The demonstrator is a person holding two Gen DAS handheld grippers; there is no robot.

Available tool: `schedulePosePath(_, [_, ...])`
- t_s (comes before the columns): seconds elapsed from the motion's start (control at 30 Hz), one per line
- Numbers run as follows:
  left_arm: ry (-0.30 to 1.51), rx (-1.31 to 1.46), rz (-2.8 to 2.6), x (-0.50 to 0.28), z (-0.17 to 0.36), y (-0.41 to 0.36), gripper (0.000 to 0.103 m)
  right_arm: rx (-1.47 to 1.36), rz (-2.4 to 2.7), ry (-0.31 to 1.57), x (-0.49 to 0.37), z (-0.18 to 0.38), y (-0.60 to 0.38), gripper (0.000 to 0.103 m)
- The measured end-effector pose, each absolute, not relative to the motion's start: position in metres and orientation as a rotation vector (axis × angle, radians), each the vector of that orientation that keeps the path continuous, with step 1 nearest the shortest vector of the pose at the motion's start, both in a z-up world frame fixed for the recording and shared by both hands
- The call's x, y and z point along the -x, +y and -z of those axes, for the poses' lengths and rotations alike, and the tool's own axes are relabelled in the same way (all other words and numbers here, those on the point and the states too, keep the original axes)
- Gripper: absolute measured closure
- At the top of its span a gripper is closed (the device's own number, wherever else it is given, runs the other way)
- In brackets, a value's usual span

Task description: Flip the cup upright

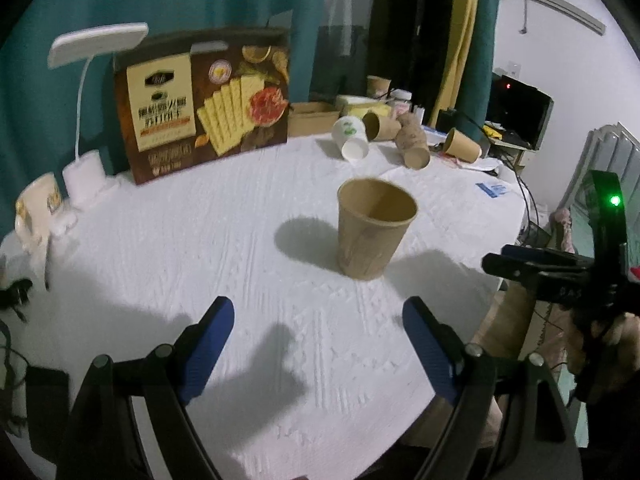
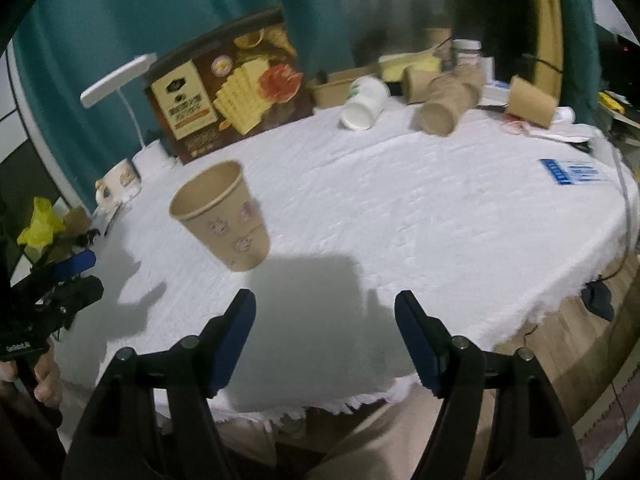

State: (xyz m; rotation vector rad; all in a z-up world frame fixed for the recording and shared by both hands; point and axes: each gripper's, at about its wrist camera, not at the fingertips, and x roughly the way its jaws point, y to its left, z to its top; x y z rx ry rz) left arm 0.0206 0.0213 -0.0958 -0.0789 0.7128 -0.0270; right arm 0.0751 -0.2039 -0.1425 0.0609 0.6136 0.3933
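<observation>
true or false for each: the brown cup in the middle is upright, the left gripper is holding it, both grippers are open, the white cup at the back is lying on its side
1. The brown cup in the middle stands upright, mouth up. True.
2. The left gripper is holding it. False: the cup stands free on the white tablecloth, ahead of the fingers.
3. Both grippers are open. True: the right gripper has its jaws spread too, with nothing between them.
4. The white cup at the back stands upright. False: it lies on its side.

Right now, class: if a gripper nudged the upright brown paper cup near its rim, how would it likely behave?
The brown paper cup looks empty, so probably light and likely to slide or tip. Its base is narrower than its mouth, favouring toppling. Thin paper walls would likely dent under a firm squeeze.
</observation>
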Motion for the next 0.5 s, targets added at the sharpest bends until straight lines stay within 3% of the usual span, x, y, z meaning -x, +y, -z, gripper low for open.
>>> schedulePosePath(0.5, [0.495, 0.035, 0.018, -0.009, 0.027, 0.009, 0.01, -0.031, -0.353, 0.393, -0.019, 0.052, -0.236, 0.033])
